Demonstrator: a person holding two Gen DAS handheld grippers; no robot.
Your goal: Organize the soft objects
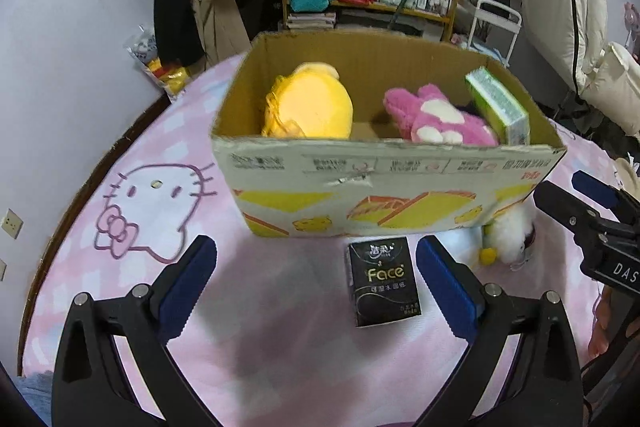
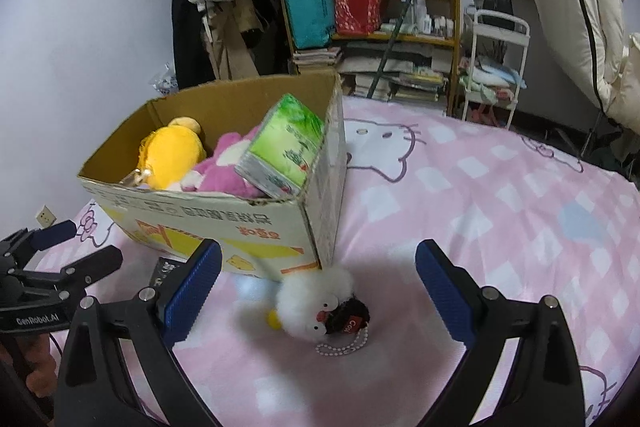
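On the bed (image 2: 500, 195), both empty hand-held grippers gape wide: left hand-held gripper (image 1: 316, 279) beside a tissue pack (image 1: 383, 281), right hand-held gripper (image 2: 318, 281) around a white plush toy (image 2: 316, 303), before the box (image 1: 384, 187).

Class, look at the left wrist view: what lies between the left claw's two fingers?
A black tissue pack lies on the pink bedsheet between the open left claw's fingers, just before the cardboard box.

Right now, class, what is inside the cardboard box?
Inside the cardboard box: a yellow plush, a pink plush and a green tissue pack. Anything beneath them is covered.
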